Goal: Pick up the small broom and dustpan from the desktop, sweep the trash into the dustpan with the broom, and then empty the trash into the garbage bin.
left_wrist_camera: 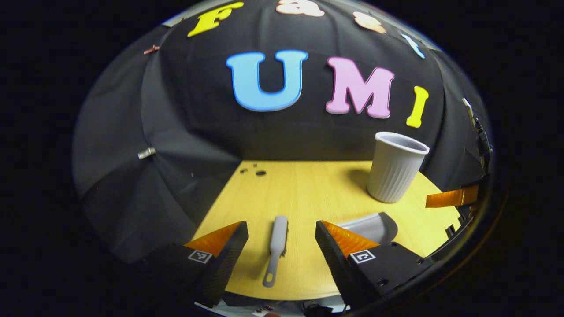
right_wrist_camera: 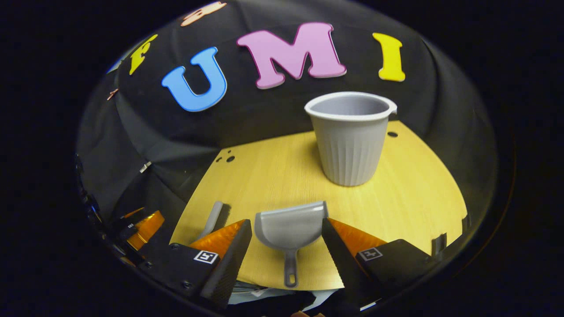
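Note:
A small grey broom [left_wrist_camera: 276, 248] lies flat on the wooden desktop [left_wrist_camera: 308, 189], handle toward the near edge. My left gripper [left_wrist_camera: 281, 246] hovers open over it, one finger on each side, not touching. The grey dustpan [right_wrist_camera: 288, 229] lies on the desktop [right_wrist_camera: 410, 193] with its handle pointing at the near edge. My right gripper [right_wrist_camera: 286, 240] stands open around it, fingers apart from it. The dustpan [left_wrist_camera: 372, 226] peeks out behind my left gripper's right finger, and the broom [right_wrist_camera: 212, 218] shows left of my right gripper. A grey ribbed garbage bin [right_wrist_camera: 350, 138], also in the left gripper view [left_wrist_camera: 395, 167], stands upright farther back.
Small dark bits of trash [left_wrist_camera: 257, 171] lie near the far left corner of the desktop [right_wrist_camera: 227, 157]. Another dark speck [right_wrist_camera: 392, 134] lies right of the bin. The other gripper's orange finger shows at the right edge [left_wrist_camera: 451, 197] and at the lower left [right_wrist_camera: 145, 229].

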The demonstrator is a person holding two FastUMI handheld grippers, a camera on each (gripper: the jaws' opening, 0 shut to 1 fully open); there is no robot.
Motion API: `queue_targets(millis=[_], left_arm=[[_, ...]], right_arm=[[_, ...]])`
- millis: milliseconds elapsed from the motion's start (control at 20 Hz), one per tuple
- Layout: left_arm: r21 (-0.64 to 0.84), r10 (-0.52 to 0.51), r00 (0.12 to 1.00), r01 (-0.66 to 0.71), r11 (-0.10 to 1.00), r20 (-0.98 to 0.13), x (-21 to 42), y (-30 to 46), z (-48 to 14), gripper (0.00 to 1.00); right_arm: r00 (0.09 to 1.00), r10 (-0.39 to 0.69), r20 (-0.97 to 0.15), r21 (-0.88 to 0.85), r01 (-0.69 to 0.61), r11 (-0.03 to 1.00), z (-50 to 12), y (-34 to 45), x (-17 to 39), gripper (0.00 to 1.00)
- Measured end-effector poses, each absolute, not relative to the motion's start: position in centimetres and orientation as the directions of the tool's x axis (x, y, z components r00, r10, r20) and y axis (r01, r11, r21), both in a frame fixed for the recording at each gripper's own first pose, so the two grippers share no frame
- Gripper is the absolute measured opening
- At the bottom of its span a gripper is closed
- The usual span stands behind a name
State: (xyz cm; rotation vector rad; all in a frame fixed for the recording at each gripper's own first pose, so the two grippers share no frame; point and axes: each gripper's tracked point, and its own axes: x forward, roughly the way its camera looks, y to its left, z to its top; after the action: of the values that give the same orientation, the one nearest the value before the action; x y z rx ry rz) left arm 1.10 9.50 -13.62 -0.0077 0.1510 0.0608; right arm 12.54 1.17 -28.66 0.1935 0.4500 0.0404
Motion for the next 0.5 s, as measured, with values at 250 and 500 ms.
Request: queue_targets(millis=[250,500], left_arm=[[0.003,0.015,0.998,-0.015,1.000,0.059,-1.4,5.6,-8.0,0.98],[0.076,-0.101,0.981,0.089,0.993,0.166,-2.1,0.8,-4.4,0.98]], right_arm=[[0.983,-0.008,-0.181,0.191,0.043,0.981,-22.0,-0.5,10.5,0.98],[0.991,-0.042,-0.125,0.174,0.064,0.983,-20.5,-1.6,9.6,0.98]])
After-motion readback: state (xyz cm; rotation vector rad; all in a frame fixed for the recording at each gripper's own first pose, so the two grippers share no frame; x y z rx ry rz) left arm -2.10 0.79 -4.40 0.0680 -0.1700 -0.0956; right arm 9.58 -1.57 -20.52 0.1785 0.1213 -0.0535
